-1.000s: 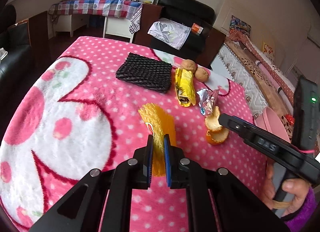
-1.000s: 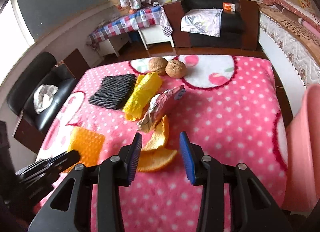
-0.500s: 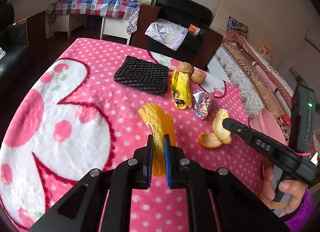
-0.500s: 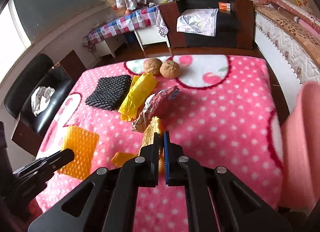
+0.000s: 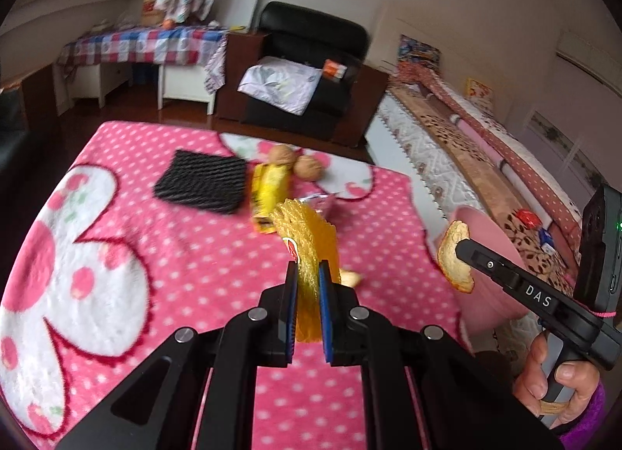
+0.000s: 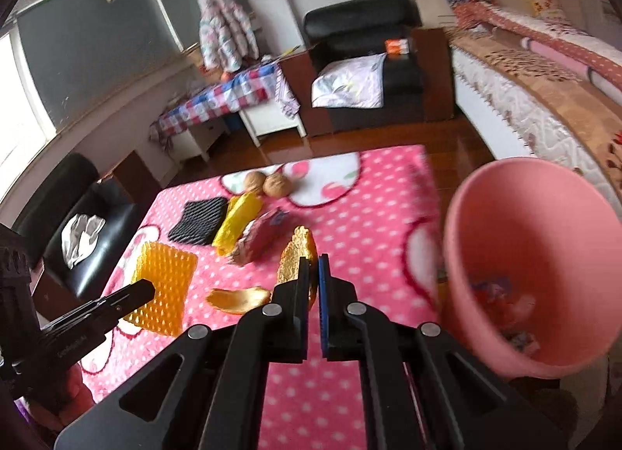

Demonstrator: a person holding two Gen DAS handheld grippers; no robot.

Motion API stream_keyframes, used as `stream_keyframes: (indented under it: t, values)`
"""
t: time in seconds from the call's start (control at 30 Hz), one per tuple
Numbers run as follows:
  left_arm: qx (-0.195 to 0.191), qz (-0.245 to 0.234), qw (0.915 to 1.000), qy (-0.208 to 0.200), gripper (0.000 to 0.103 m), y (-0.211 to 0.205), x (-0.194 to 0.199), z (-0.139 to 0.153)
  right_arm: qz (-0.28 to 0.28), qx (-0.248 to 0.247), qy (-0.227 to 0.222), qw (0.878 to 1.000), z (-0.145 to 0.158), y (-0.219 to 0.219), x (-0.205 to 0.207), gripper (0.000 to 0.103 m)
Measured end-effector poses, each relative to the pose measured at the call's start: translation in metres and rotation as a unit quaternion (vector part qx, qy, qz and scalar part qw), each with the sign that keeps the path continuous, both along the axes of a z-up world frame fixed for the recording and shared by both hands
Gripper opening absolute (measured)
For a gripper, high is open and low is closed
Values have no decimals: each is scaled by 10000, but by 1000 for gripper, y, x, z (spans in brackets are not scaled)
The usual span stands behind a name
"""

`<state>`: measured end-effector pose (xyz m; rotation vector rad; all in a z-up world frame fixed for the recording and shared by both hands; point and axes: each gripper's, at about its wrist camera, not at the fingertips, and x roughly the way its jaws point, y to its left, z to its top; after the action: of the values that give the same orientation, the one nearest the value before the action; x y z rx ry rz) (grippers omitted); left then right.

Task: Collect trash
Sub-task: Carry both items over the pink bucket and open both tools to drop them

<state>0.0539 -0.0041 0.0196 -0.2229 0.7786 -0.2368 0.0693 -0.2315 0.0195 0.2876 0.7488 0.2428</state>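
A light, stiff orange peel [image 6: 297, 259] is pinched by its edge in the closed right gripper [image 6: 314, 283], the pink bin [image 6: 532, 271] at 3 o'clock, while a soft, springy yellow foam net [image 5: 307, 252] is clamped in the closed left gripper [image 5: 309, 294].

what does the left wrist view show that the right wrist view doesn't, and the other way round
Only the left wrist view shows the person's hand on the right gripper's handle. Only the right wrist view shows the inside of the pink bin, where some trash already lies, and the black chair with a white cloth. Both show the left gripper shut on the yellow foam net, the right gripper shut on an orange peel, the black foam net and two walnuts.
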Motion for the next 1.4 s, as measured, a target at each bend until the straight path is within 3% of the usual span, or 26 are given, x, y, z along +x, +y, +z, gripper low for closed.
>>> stream_keyframes:
  t: [0.67, 1.03, 1.4]
  values:
    - [66, -1342, 9901, -406, 9, -146, 12, 37, -1482, -44, -259, 9886, 8, -129, -42, 5]
    - [101, -1748, 9842, -253, 9, -207, 30, 31, -1809, 18, -183, 9833, -4, -162, -45, 5]
    - [244, -1955, 9804, -9, 9, -236, 43, 11, -1988, -57, -76, 9800, -18, -178, -39, 5]
